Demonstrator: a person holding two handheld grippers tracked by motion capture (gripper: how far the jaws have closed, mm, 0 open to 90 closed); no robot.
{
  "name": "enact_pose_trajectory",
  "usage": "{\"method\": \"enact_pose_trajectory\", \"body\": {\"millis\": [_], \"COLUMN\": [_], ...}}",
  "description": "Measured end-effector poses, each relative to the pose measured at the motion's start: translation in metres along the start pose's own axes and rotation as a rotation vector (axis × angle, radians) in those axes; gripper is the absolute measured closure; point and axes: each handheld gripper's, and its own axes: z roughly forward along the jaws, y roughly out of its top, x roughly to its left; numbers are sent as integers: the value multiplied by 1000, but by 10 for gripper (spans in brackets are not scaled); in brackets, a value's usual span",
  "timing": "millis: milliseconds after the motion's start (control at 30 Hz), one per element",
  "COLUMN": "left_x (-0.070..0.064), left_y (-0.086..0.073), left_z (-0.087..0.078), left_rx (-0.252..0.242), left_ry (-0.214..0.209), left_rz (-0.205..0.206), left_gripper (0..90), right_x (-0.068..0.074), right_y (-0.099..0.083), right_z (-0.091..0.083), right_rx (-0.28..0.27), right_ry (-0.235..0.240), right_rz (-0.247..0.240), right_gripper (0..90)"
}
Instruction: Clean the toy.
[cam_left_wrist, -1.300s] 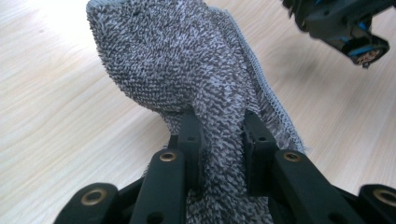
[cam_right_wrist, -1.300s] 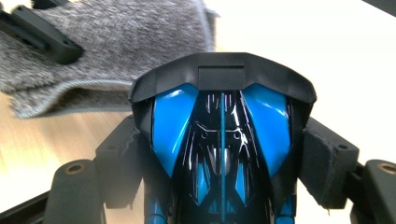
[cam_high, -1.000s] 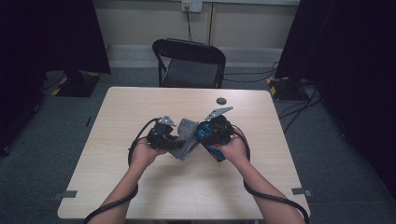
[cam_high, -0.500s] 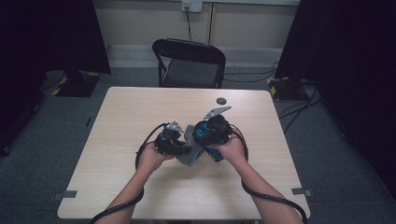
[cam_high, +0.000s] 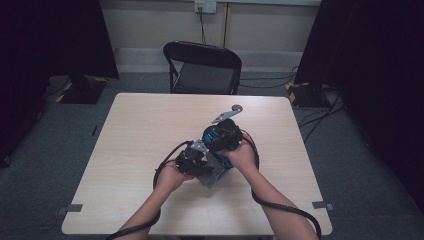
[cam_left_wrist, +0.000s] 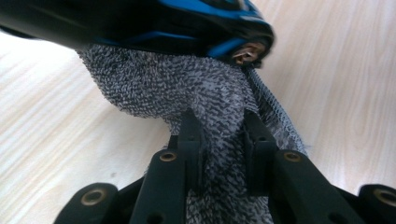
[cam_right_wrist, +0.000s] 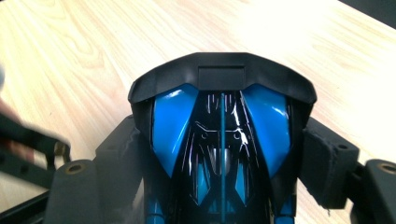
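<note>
A black and blue toy car sits between the jaws of my right gripper, which is shut on its sides. In the high view the right gripper holds it over the middle of the table. My left gripper is shut on a grey speckled cloth. The cloth is pressed up against the underside of the car. From above, the left gripper is right beside the right one, with the cloth hanging below them.
The light wooden table has bare room on all sides of the hands. A black folding chair stands behind the far edge. Cables lie on the floor at the right.
My left gripper has moved right with the cloth, closing up against the car. The right gripper has tilted and shifted slightly nearer.
</note>
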Motion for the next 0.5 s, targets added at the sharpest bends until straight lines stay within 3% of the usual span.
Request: {"method": "enact_pose_trajectory", "body": {"millis": [267, 500], "left_x": [-9, -17], "left_y": [0, -2], "left_z": [6, 5], "left_rx": [10, 34], "left_ry": [-28, -43], "left_rz": [23, 74], "left_gripper": [733, 732], "right_x": [-4, -11], "right_y": [8, 11], "right_z": [0, -1], "right_rx": [-14, -20], "right_ry": [-12, -28], "right_rz": [31, 50], "right_gripper": [254, 254]}}
